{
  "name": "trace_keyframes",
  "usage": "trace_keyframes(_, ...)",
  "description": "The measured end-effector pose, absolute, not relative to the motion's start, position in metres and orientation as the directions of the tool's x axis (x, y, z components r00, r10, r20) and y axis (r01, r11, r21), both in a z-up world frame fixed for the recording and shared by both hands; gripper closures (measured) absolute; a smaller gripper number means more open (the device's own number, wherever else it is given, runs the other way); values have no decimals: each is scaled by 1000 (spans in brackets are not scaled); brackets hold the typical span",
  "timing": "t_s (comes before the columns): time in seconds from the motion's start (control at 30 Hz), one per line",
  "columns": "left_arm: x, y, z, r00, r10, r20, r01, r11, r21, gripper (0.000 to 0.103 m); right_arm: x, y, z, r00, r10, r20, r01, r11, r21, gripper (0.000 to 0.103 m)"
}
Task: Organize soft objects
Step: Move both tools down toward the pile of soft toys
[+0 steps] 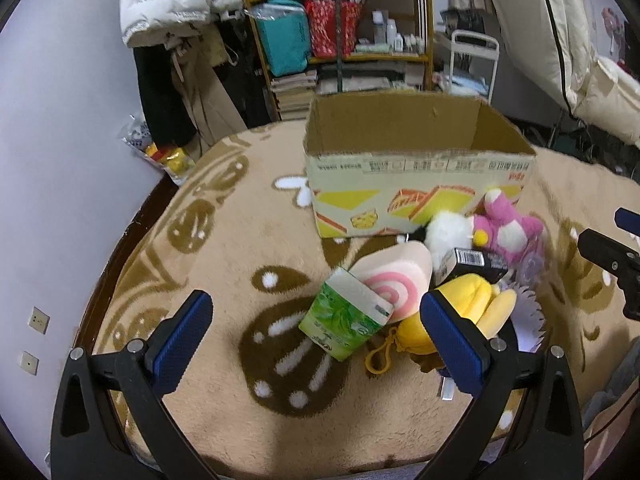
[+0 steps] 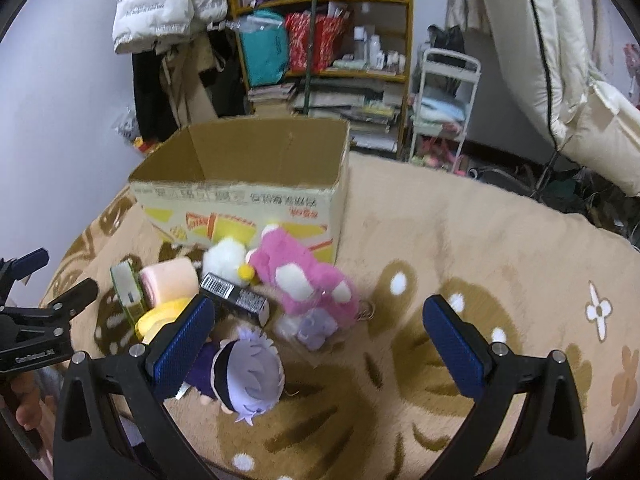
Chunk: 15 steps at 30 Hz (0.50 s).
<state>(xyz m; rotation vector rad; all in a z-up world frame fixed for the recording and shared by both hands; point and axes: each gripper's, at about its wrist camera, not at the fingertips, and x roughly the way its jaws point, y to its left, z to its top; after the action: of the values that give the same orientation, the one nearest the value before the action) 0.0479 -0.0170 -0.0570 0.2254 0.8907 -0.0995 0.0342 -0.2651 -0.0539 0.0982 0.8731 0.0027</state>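
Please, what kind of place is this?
Probably a lived-in bedroom or storeroom at home: a cluttered shelf of books and bags, coats hanging by the wall, and a plush blanket under the toys.

The cardboard box [image 2: 240, 200] stands on the blanket [image 2: 460, 240], far side. The plush toys [image 2: 304, 280] lie near its front wall. A shelf [image 2: 320, 40] stands behind the box.

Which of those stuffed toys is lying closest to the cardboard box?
The pink plush with white patches. It lies right against the box front, beside a white fluffy ball; the yellow toy and purple-haired doll lie farther away.
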Motion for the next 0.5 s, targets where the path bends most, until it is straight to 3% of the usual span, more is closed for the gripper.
trace_keyframes(0.5,76,-26,-87,510,20,-860,210,967,147,1,58,-246,-96,452,87,-888,-50,996,72,0)
